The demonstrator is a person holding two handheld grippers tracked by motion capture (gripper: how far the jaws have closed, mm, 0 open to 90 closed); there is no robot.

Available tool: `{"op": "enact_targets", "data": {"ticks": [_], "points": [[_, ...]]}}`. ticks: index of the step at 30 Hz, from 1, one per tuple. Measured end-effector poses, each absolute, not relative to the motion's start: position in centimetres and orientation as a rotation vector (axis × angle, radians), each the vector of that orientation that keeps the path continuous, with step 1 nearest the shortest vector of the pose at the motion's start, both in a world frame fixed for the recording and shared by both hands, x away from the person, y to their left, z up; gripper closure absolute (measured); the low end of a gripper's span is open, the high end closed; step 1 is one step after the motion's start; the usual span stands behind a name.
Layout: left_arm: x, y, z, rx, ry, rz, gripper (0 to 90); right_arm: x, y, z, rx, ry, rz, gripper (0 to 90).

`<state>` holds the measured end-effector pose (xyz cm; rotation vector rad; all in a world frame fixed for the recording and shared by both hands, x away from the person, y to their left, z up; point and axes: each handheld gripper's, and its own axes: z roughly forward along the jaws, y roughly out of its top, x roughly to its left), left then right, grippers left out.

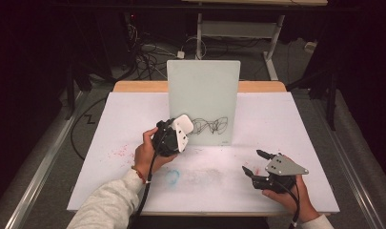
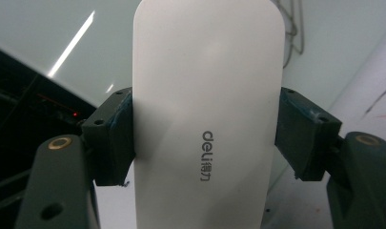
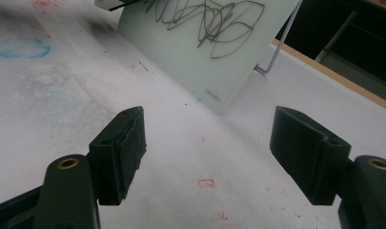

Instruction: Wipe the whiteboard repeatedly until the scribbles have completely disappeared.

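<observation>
A small whiteboard (image 1: pixel 203 100) stands upright near the table's middle, with a black scribble (image 1: pixel 210 126) low on its face. My left gripper (image 1: pixel 178 133) is shut on a white board eraser (image 1: pixel 182 131), held up against the board's lower left beside the scribble. In the left gripper view the eraser (image 2: pixel 207 114) sits clamped between both jaws and hides most of the board behind it. My right gripper (image 1: pixel 252 161) rests open at the front right of the table, nothing between its jaws. In the right gripper view it (image 3: pixel 209 148) faces the board (image 3: pixel 205 52) and scribble (image 3: pixel 209 19).
The white table sheet (image 1: pixel 276 124) carries red smudges (image 1: pixel 120 152) at the left and a blue ring (image 1: pixel 172 176) near the front. A wire stand leg (image 3: pixel 276 47) props the board from behind. Cables lie on the floor (image 1: pixel 147 52) beyond the table's wooden back edge (image 1: pixel 138 86).
</observation>
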<state>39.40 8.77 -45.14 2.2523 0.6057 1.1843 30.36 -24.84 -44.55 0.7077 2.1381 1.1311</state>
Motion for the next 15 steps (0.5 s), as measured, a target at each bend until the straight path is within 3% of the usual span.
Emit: {"op": "enact_targets", "data": {"ticks": [15], "points": [[39.3,5.4,-45.7,2.244,0.536,1.213,28.6,30.4,-24.5,-44.6,0.699,2.148,1.125,28.4]]}}
